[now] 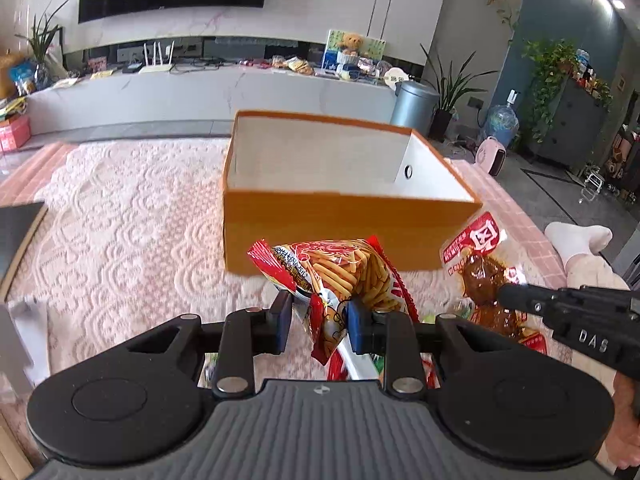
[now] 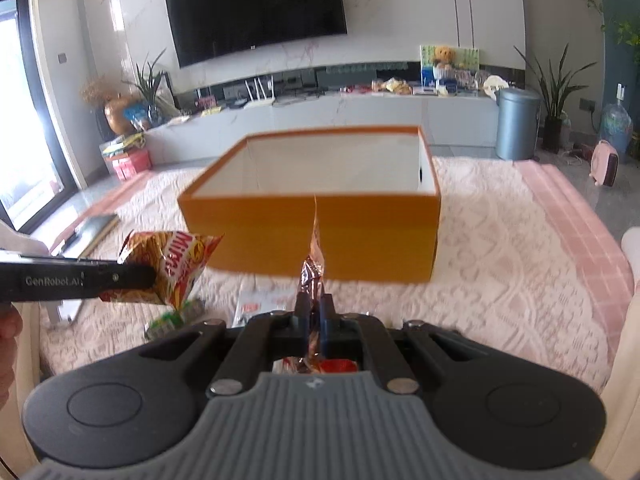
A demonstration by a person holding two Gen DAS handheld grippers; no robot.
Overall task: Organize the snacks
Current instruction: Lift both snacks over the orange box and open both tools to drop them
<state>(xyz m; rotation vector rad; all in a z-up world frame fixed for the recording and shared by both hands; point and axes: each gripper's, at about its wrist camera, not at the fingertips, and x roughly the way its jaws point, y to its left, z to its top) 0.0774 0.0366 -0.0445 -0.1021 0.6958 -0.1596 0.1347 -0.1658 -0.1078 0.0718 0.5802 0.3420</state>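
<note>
The orange box [image 1: 344, 236] at twelve o'clock looks empty. The left gripper [image 1: 320, 316] clamps a biscuit-stick bag [image 1: 340, 276]; the right gripper [image 2: 314, 312] pinches a brown snack packet [image 2: 314, 272]. Both remain unpacked.

The left gripper [image 1: 320, 320] pinches a red bag of stick snacks [image 1: 340, 276] between its blue pads [image 1: 354, 326], the bag standing up toward twelve o'clock. Beyond it sits an open orange box [image 1: 344, 228] with a white inside, on a pink patterned rug [image 1: 132, 232]. At three o'clock the right gripper [image 1: 508, 296] reaches in, clamped on a clear packet of brown meat snack [image 1: 482, 272] with a red top.
</note>
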